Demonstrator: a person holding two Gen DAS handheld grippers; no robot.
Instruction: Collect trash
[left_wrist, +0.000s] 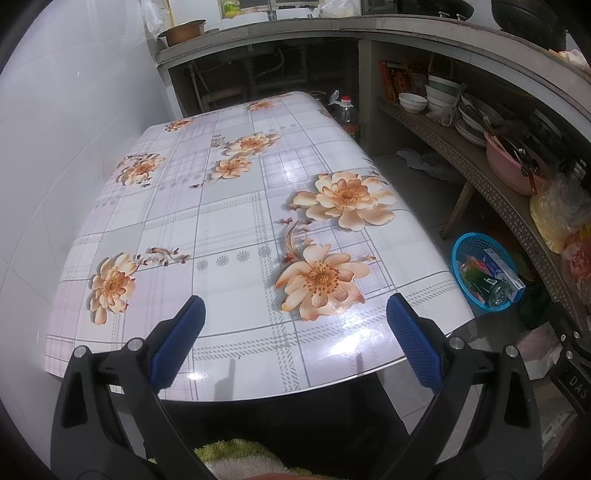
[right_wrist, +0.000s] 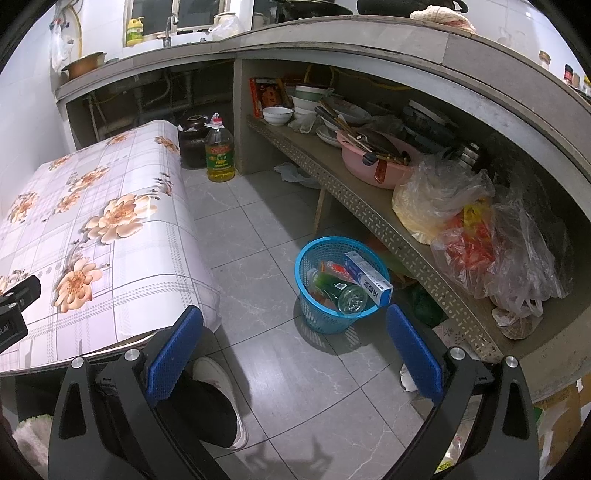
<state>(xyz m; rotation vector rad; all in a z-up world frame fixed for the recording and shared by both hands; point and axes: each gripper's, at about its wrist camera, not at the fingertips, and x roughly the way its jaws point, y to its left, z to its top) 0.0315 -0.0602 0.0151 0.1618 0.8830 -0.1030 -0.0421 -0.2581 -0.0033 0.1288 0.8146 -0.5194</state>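
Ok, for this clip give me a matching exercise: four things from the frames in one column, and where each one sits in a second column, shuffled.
Things:
1. toothpaste box
2. cooking oil bottle
3. pink basin
4. brass pot

Places:
A. on the countertop by the wall
B. in the blue basket
C. on the low shelf under the counter
D. on the floor past the table's far end

Pairs: 1-B, 2-D, 3-C, 4-A

Left gripper (left_wrist: 295, 332), black angular plastic arms, two blue textured rubber pads (left_wrist: 177, 343), silver round screws at the arm pivots, right gripper (right_wrist: 293, 341) identical in build, black trouser leg and white shoe (right_wrist: 218, 384) beneath it
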